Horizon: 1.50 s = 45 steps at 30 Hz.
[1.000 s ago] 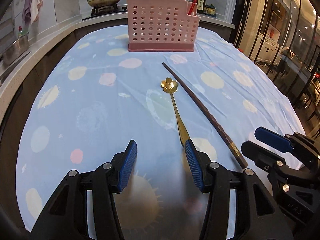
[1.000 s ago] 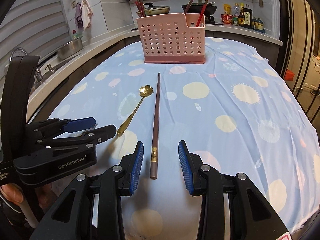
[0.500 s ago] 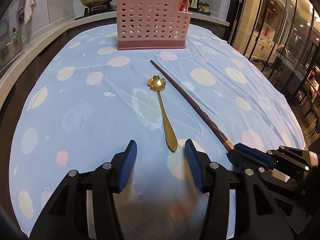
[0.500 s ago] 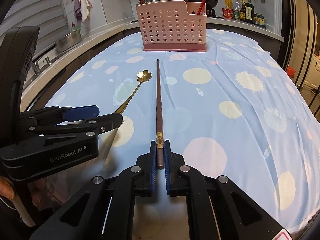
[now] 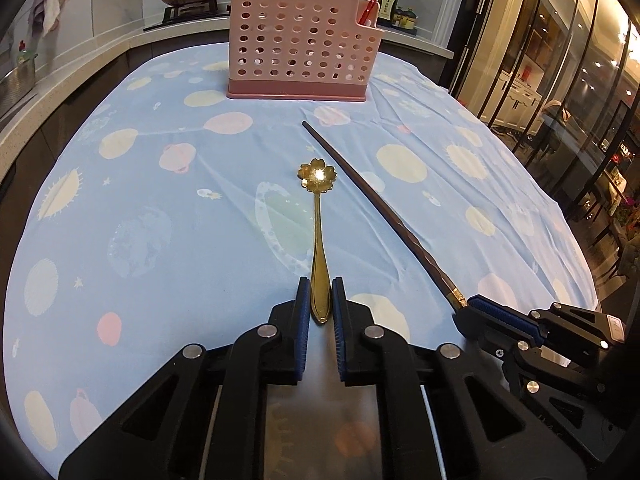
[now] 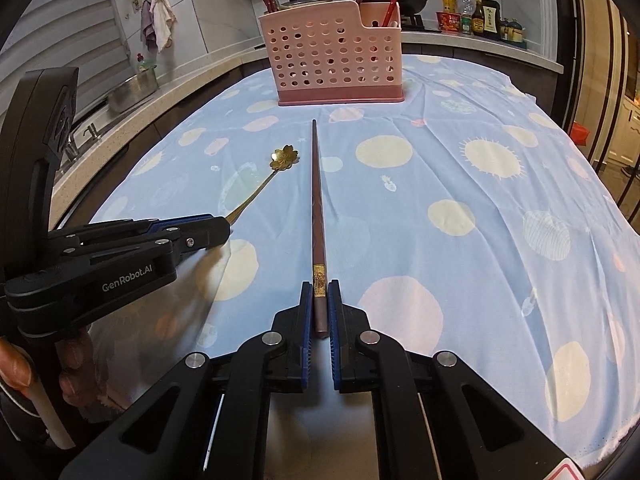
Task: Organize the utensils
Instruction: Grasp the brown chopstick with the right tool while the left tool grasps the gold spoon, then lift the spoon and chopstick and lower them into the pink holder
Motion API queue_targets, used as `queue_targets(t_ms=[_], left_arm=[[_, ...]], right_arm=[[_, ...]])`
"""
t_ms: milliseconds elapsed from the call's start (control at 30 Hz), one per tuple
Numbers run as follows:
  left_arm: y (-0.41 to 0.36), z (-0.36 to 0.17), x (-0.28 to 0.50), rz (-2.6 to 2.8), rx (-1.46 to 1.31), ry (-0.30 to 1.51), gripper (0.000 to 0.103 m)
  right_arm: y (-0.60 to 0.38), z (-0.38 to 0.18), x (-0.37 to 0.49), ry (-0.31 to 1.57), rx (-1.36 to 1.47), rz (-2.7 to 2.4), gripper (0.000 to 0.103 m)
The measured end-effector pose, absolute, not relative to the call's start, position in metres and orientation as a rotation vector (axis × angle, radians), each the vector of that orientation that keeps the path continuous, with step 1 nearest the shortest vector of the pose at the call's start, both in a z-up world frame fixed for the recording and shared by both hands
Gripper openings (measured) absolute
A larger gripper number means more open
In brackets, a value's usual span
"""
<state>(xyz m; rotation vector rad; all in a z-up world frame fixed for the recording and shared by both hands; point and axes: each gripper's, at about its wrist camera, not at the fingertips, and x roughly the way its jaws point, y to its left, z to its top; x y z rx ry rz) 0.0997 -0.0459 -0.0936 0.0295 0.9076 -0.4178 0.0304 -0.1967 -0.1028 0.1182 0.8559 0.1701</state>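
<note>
White "GenRobot.AI" print on the black side of the left gripper (image 6: 224, 229), at approx. 9 o'clock in the right wrist view. Bottles (image 6: 482, 18) on the back worktop at approx. 1 o'clock carry labels w/ dark characters, too small to read. Red-edged sticker (image 6: 568, 473) at the 5 o'clock corner: no readable text. Left wrist view: nothing legible.

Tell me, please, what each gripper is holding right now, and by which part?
The right gripper is shut on the brown chopstick at its thick butt end. The left gripper is closing around the gold spoon at its handle tip.
</note>
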Motion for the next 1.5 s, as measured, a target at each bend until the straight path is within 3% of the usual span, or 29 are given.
queue_targets(t_ms=[500,633,933,1500], left_arm=[[-0.035,-0.049,0.095,-0.435,-0.01,0.802,0.009],[-0.035,-0.04,0.098,-0.447,-0.009,0.781,0.001],[-0.043,-0.031,0.104,-0.442,0.018,0.759,0.001],[-0.045,0.022,0.118,-0.402,0.08,0.623,0.001]], right_arm=[[-0.211,-0.075,0.029,0.784,0.157,0.158,0.007],[-0.212,-0.072,0.03,0.779,0.17,0.162,0.007],[-0.216,-0.061,0.031,0.746,0.172,0.162,0.007],[-0.25,0.034,0.058,0.505,0.248,0.164,0.007]])
